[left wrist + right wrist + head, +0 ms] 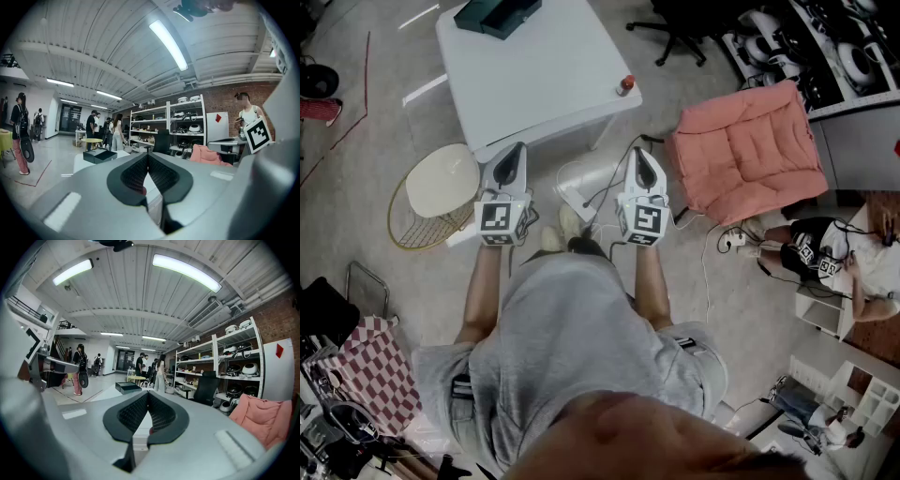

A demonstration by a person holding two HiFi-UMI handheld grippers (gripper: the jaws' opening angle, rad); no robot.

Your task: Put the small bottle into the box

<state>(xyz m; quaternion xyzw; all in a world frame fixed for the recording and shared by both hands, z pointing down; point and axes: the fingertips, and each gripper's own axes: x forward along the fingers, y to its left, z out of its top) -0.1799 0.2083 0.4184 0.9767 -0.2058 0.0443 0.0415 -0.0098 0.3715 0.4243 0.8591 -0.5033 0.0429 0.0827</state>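
Note:
A small bottle (625, 85) with a red cap stands at the near right corner of the white table (544, 75). A dark teal box (497, 14) lies open at the table's far edge; it also shows as a dark box (99, 155) in the left gripper view and as a dark box (127, 387) in the right gripper view. My left gripper (521, 150) and right gripper (637, 153) are held side by side short of the table's near edge, pointing at it. Both are shut with nothing between the jaws. The left gripper (148, 157) and right gripper (148, 396) show their pads meeting at the tips.
A pink cushioned chair (750, 155) stands right of the table. A round cream stool (441, 183) on a gold wire frame sits to the left. Cables (712, 239) trail on the floor. A person (830, 253) sits at the right. Shelves (183, 126) and standing people (101, 129) are beyond the table.

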